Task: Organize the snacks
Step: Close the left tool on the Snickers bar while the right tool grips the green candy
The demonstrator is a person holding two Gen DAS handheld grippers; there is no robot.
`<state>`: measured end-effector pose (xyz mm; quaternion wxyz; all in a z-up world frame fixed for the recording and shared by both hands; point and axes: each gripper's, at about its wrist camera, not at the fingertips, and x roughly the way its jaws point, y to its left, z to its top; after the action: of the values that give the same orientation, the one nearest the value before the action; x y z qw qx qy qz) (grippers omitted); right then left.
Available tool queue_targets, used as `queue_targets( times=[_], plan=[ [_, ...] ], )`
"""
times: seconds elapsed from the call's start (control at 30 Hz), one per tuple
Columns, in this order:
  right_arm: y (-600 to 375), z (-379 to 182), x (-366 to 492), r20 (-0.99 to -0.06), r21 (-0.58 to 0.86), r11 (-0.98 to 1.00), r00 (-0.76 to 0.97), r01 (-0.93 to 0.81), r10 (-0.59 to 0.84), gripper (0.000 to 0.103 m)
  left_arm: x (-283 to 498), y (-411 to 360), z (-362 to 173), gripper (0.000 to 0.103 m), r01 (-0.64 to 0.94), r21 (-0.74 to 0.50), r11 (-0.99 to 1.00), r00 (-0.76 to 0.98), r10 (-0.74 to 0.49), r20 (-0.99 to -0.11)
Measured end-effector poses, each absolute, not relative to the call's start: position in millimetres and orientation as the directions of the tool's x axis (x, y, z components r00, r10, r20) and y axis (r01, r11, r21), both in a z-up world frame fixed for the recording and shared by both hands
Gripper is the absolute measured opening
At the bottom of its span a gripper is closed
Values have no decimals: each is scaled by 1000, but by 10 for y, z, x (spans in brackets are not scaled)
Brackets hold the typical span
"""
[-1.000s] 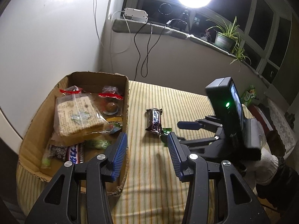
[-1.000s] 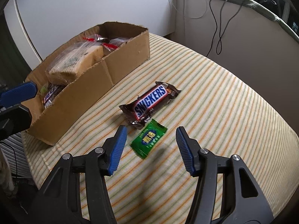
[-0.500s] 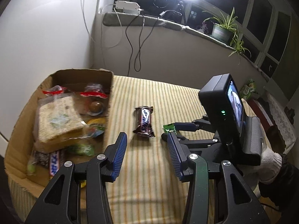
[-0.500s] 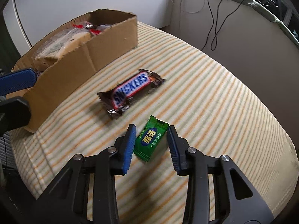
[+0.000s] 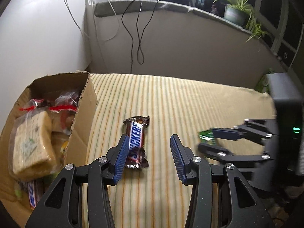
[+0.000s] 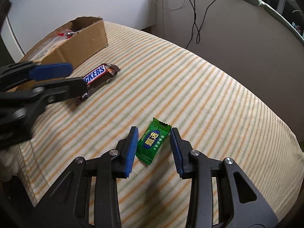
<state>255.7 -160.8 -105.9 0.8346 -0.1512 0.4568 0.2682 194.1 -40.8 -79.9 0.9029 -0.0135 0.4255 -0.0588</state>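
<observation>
Right tool [image 6: 153, 149] straddles green candy [image 6: 152, 141], unclamped

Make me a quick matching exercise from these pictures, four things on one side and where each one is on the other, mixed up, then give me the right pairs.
Things:
1. Snickers bar
2. green candy
3. cardboard box
4. potted plant

Places:
A. on the ledge by the window
B. between the right gripper's fingers
C. at the striped cloth's left side, holding bagged snacks
D. on the cloth, against the left gripper's left finger

Pairs: 1-D, 2-B, 3-C, 4-A
</observation>
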Motion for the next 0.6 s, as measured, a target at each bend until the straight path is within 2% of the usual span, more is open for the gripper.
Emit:
queue_targets(
  times=[0.2,0.3,0.37,0.43,0.47,0.6],
  plan=[
    [-1647,-1050,2542,-840,-4,809,442,-587,317,36,2082,-383,-965,44,69,-23,997,603,-60,-796],
    [-1618,-1060,2536,-836,-3,808,445,-589,321,37,2123,-343,-1034,44,66,-44,997,584,-75,-809],
    [-1637,-1052,2526,-836,13,814,440,-580,327,49,2144,-300,-1118,42,63,-73,995,562,-95,-822],
    [-1646,-1046,2512,-835,24,824,442,-566,328,55,2126,-309,-1135,38,69,-61,996,573,-89,-815],
    [-1657,-1043,2504,-835,18,830,449,-557,319,55,2123,-312,-1133,33,73,-63,995,574,-93,-813],
    [-1680,-1040,2455,-841,16,835,444,-549,308,55,2107,-291,-1131,31,77,-76,994,578,-107,-809]
  ],
)
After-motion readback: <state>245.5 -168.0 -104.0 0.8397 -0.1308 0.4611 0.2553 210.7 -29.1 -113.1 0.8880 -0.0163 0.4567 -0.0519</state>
